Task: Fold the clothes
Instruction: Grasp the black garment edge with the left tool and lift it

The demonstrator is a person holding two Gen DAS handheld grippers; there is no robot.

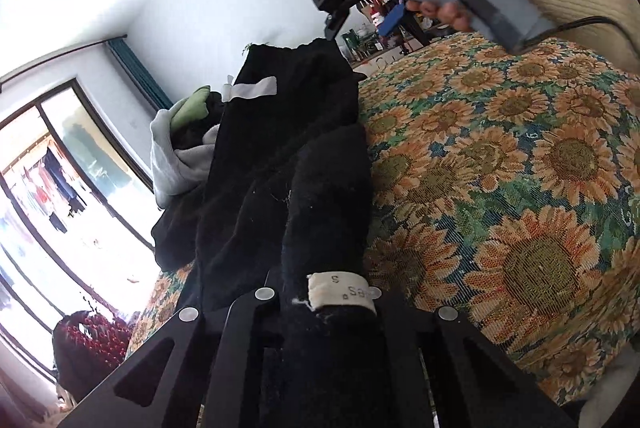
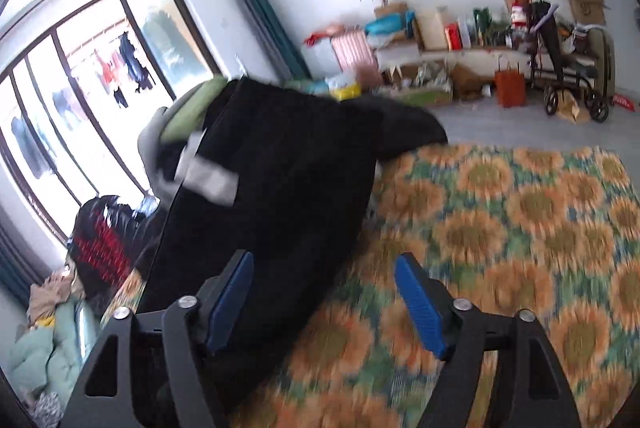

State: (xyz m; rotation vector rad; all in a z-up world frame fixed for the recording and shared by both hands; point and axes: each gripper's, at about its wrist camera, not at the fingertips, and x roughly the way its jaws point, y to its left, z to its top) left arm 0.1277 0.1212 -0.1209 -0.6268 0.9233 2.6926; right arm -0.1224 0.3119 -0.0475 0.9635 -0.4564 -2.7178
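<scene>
two claws: left claw [image 1: 320, 304] clenched on black garment [image 1: 280, 155]; right claw [image 2: 324, 304] released, beside it.

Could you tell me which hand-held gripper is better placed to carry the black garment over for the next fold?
Left, probably. The left hand-held gripper is already shut on the black garment, while the right hand-held gripper is open and holds nothing.

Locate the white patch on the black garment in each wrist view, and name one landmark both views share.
Left wrist: the white patch sits upper centre-left, on the black garment, near its far end.
Right wrist: it lies centre-left, blurred, on the garment's left edge.
Shared landmark: the sunflower cover to the garment's right.
</scene>
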